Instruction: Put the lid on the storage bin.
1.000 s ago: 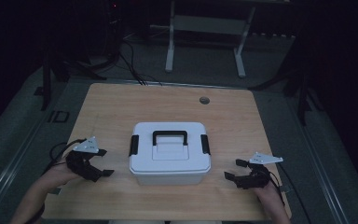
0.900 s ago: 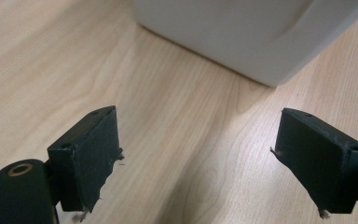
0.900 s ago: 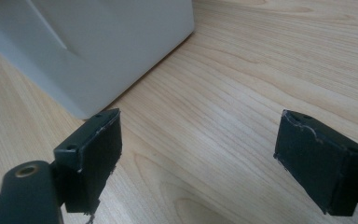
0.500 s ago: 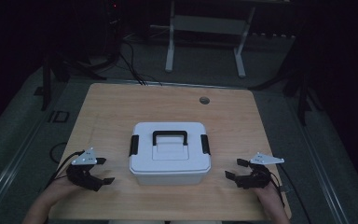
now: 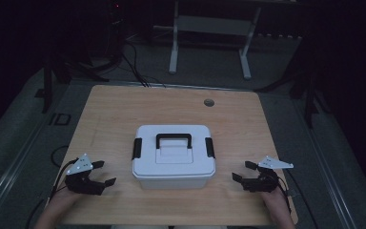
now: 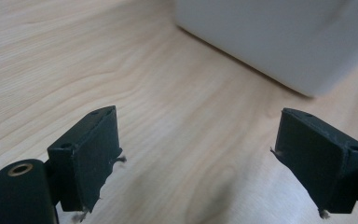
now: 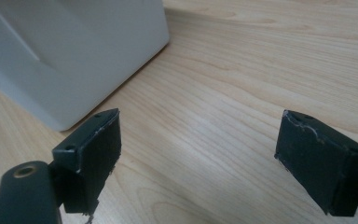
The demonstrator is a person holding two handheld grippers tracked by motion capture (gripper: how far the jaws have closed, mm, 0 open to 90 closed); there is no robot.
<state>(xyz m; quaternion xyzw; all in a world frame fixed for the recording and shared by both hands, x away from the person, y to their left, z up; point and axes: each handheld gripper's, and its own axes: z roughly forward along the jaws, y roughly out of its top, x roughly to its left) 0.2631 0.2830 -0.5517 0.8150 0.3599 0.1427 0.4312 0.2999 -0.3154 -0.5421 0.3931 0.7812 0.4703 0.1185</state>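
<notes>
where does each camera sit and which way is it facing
High view: above the person's side, looking forward and down at the table, white box, left gripper, right gripper, both hands.
Left gripper view: rides on the left gripper, facing the box; jaws wide apart.
Right gripper view: on the right gripper, facing the box; jaws apart.
Shared: all three show the box and tabletop.

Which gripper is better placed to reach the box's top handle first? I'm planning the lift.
Right, though only marginally. Both the left gripper and right gripper sit open beside the white box, but the right looks slightly nearer the black handle.
</notes>
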